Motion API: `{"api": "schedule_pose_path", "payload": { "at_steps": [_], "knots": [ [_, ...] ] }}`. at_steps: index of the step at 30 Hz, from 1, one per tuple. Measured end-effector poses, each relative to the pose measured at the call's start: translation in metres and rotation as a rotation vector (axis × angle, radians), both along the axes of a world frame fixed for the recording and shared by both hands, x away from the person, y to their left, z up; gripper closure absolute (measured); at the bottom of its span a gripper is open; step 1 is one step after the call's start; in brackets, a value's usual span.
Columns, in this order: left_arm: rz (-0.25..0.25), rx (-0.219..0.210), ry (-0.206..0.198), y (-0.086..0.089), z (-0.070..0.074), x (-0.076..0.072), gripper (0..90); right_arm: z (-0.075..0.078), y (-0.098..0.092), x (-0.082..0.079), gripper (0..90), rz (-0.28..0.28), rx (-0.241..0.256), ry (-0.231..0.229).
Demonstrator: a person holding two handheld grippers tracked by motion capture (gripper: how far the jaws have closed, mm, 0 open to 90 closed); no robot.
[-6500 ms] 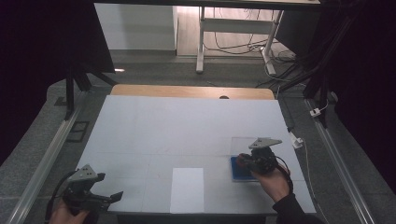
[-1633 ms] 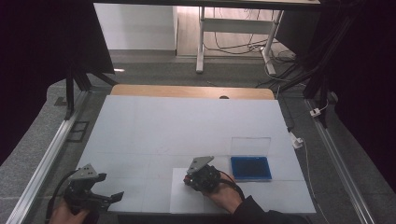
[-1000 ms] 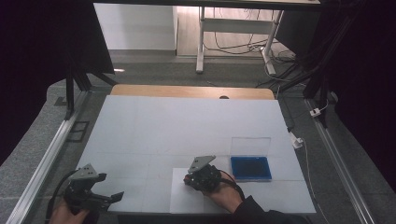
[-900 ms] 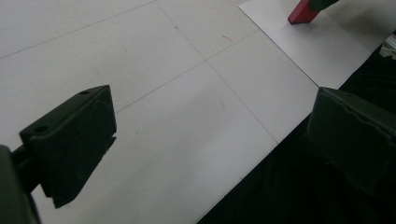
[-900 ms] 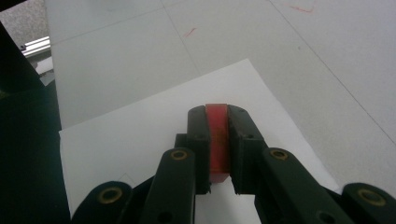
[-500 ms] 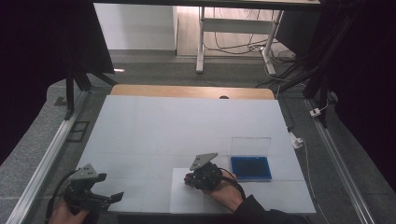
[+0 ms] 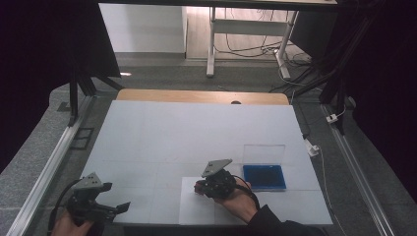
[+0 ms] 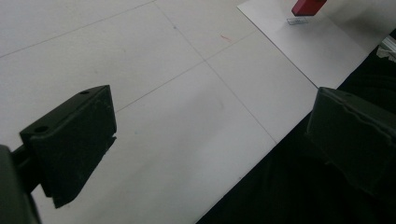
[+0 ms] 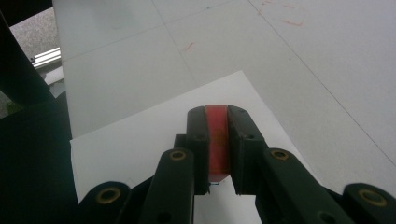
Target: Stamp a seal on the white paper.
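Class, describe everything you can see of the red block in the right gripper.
The red block is small, flat-sided, matt and plain-coloured. It stands on edge, clamped on both faces between the jaws of the right gripper. It hangs over the far corner area of a white sheet of paper; whether it touches the sheet cannot be told.

1. Your worktop [image 7: 196, 128] is pale grey-white, with a wooden strip [image 7: 201, 96] along its far edge.
2. Grey carpet floor [image 7: 162, 73] surrounds it.
3. Beyond stands a white table frame [image 7: 211, 44] with loose cables [image 7: 246, 44]; dark curtains [image 7: 44, 64] flank you.
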State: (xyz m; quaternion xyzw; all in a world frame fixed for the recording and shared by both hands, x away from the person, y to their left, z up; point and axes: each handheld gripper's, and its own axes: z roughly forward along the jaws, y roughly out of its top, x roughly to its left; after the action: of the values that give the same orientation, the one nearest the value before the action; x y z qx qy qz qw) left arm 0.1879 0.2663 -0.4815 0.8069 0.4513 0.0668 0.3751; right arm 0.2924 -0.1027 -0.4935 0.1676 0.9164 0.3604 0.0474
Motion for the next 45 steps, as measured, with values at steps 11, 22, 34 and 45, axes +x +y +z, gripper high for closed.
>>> {"api": "schedule_pose_path", "payload": {
  "at_steps": [11, 22, 34, 45],
  "knots": [
    [-0.002, -0.003, -0.001, 0.000, 0.000, 0.000, 1.7, 0.007, -0.002, -0.002, 79.7, 0.009, 0.011, -0.004],
    [-0.001, -0.005, -0.001, 0.000, 0.000, 0.000, 1.8, 0.013, -0.011, -0.001, 79.6, 0.003, 0.024, -0.010],
    [0.000, -0.014, -0.001, 0.001, 0.000, 0.000, 1.7, 0.018, -0.024, 0.001, 79.5, -0.021, 0.022, -0.005],
    [-0.001, -0.015, -0.002, 0.001, 0.000, 0.000, 1.6, 0.024, -0.041, 0.003, 79.5, -0.061, 0.023, -0.008]
  ]
}}
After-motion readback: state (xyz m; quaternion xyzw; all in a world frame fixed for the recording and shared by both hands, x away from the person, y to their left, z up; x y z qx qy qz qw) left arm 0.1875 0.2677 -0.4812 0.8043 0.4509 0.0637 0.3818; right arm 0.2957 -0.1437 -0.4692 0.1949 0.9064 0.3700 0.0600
